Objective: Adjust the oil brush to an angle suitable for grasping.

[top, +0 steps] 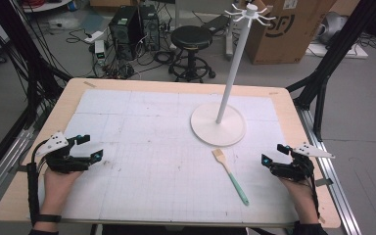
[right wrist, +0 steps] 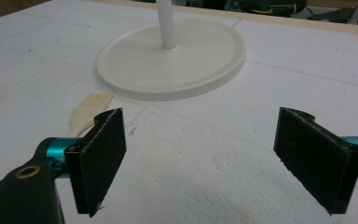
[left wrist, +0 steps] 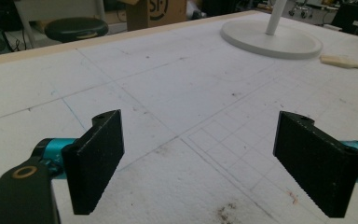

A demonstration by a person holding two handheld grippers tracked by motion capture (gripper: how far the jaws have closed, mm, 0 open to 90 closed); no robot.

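A pastry brush (top: 230, 175) with a pale bristle head and a green handle lies flat on the white gridded mat, just in front of the white stand's round base (top: 218, 125). From that base a white pole (top: 233, 66) rises to a ring of hooks (top: 249, 12). My right gripper (top: 274, 155) rests open at the right edge of the mat, a hand's width right of the brush. Its own view has the brush head (right wrist: 89, 112) behind its left jaw and the base (right wrist: 170, 60) ahead. My left gripper (top: 90, 147) rests open at the left edge, nothing between its jaws.
The white mat (top: 142, 122) covers a wooden table (top: 68, 100). Beyond the far edge stand a black stool (top: 191, 39), computer towers (top: 133, 29) and a cardboard box (top: 286, 29). Black frame legs (top: 323, 73) flank the table.
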